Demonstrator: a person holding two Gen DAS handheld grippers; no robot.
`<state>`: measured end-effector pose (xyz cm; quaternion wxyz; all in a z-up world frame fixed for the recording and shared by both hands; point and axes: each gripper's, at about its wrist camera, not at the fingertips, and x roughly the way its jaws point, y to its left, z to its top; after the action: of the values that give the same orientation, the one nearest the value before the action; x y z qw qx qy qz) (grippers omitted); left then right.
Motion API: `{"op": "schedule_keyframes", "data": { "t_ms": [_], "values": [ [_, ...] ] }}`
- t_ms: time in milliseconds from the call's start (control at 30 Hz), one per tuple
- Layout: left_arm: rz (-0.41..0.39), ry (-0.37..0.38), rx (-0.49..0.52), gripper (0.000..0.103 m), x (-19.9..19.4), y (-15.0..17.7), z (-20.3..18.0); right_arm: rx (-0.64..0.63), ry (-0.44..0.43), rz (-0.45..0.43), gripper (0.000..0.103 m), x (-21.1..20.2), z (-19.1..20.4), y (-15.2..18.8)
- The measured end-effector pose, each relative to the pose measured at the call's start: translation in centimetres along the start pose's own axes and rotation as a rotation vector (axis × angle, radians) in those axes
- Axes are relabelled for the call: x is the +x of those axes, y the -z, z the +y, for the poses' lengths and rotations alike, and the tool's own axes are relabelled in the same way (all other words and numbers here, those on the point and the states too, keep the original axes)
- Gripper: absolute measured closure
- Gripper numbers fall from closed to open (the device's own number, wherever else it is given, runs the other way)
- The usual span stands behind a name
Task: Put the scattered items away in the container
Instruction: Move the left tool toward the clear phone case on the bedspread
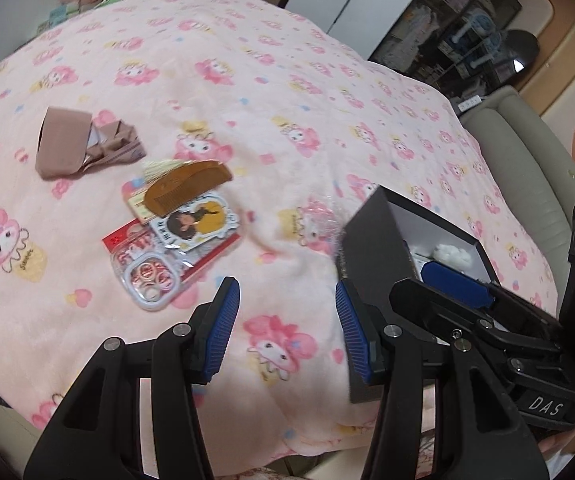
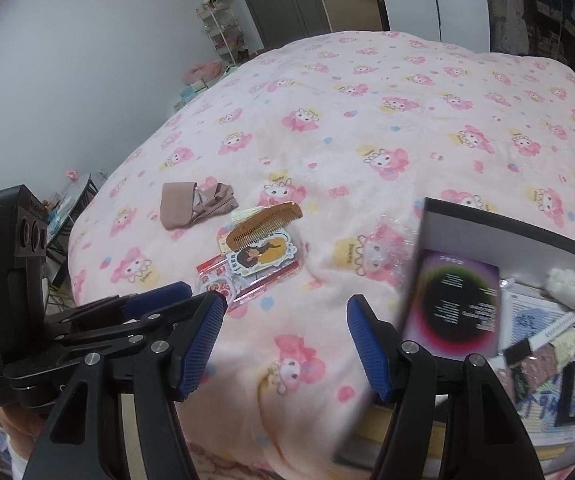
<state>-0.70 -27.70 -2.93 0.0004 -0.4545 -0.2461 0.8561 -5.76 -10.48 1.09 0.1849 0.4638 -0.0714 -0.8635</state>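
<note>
On the pink cartoon-print blanket lies a small heap: a brown wooden comb (image 1: 187,188) (image 2: 263,224), a cartoon-figure sticker pack (image 1: 195,220) (image 2: 259,256) and a red packet with a clear case of rings (image 1: 151,276) (image 2: 223,280). A folded brown fabric piece (image 1: 79,144) (image 2: 191,204) lies further left. The black box (image 1: 367,240) (image 2: 507,228) with a white inside holds a cotton puff, cards and a purple-black sleeve. My left gripper (image 1: 287,320) (image 2: 167,306) is open and empty, hovering short of the heap. My right gripper (image 2: 285,344) (image 1: 419,280) is open and empty at the box's left wall.
A crumpled clear plastic wrap (image 1: 319,216) (image 2: 383,248) lies between the heap and the box. A grey padded bed edge (image 1: 527,168) runs behind the box. A white shelf rack (image 2: 223,32) and a small dark table (image 2: 75,196) stand beside the bed.
</note>
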Motion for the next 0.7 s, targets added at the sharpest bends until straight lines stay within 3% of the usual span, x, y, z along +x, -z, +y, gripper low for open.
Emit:
{"op": "schedule_keyframes", "data": {
  "t_ms": [300, 500, 700],
  "values": [
    [0.005, 0.015, -0.084, 0.052, 2.0, -0.5, 5.0, 0.056, -0.048, -0.006, 0.042, 4.6, 0.7, 0.1],
    [-0.014, -0.059, -0.220, 0.052, 3.0, -0.6, 9.6, 0.103, 0.015, 0.023, 0.042, 8.5, 0.0, -0.7],
    [0.037, -0.032, -0.320, 0.052, 4.4, 0.9, 13.0, 0.149, 0.135, 0.037, 0.042, 12.2, 0.0, -2.8]
  ]
}}
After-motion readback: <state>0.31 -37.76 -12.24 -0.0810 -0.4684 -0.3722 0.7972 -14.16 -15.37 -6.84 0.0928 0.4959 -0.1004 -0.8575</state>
